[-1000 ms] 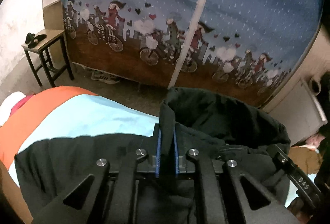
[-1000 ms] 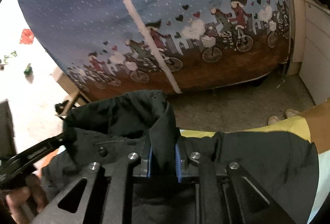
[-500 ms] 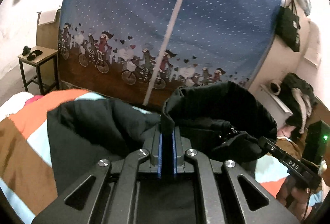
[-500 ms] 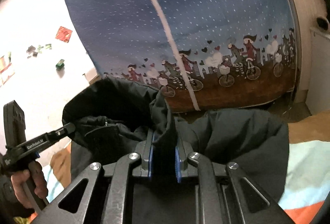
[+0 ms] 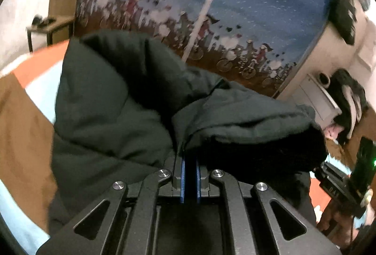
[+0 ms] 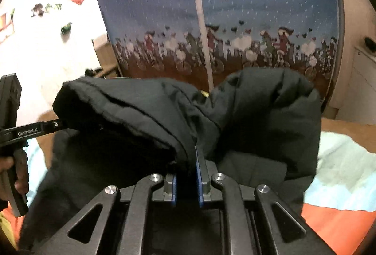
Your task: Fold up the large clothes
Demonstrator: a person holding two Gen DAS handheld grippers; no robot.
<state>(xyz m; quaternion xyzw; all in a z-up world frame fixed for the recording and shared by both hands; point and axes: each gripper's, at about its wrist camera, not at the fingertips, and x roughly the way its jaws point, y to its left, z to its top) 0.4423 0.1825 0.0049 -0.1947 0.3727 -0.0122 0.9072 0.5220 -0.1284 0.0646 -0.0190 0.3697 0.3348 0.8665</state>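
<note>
Left tool (image 5: 190, 175): black linkage arms, silver screws, blue pads. Right tool (image 6: 186, 175) identical (white "GenRobot.AI" lettering on the left's side).

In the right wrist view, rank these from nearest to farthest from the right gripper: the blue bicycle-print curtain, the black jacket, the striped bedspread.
1. black jacket: clamped between the right gripper's pads, bunched just ahead.
2. striped bedspread: under and right of the jacket.
3. blue bicycle-print curtain: hanging at the back, beyond the bed.

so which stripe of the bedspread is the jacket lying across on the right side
The pale blue stripe: the black jacket overlaps it, while the orange stripe lies nearer the camera.
</note>
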